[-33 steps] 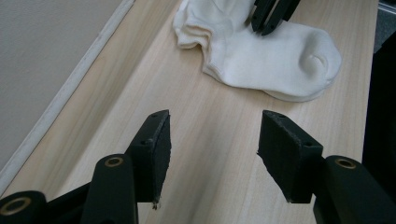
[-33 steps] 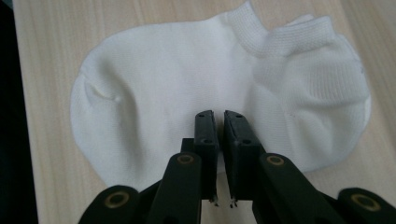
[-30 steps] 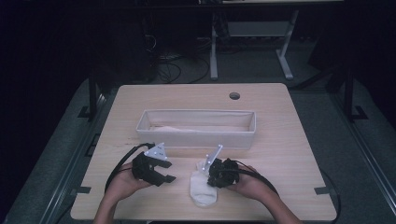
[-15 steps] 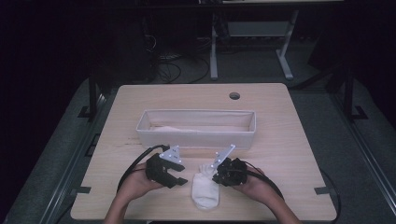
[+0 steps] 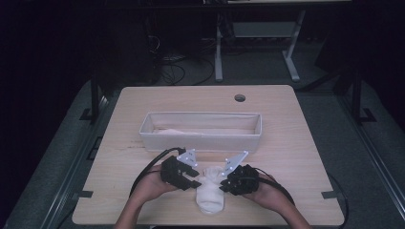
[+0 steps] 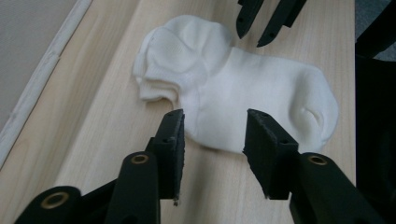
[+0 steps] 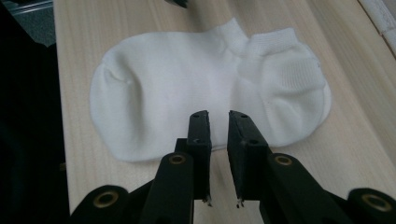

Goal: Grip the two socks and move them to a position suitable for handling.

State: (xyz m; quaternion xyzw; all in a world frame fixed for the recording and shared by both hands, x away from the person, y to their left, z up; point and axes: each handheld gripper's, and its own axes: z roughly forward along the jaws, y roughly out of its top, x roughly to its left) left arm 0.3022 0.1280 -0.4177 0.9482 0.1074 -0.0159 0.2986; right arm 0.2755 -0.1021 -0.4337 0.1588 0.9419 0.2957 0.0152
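Observation:
A white ankle sock [image 5: 209, 194] lies flat on the wooden table [image 5: 296, 157] near its front edge, between my two grippers. My left gripper [image 5: 195, 182] is at the sock's left side. In the left gripper view its jaws [image 6: 214, 125] stand open over the sock's [image 6: 252, 88] near edge and have just been closing, without pressing the fabric. My right gripper [image 5: 223, 185] is at the sock's right side. Its jaws [image 7: 218, 116] hover over the sock [image 7: 177, 79] with a narrow gap, having just opened a little, and nothing is pinched between them.
A long white fabric bin [image 5: 200, 138] stands across the middle of the table just behind the grippers, with pale cloth lying inside. A round cable hole [image 5: 239, 98] sits at the back right. The table's front edge is close behind the hands.
My left gripper has moved right, up to the sock, and its jaws have narrowed. The right gripper has shifted slightly right, and the sock lies flatter between the two.

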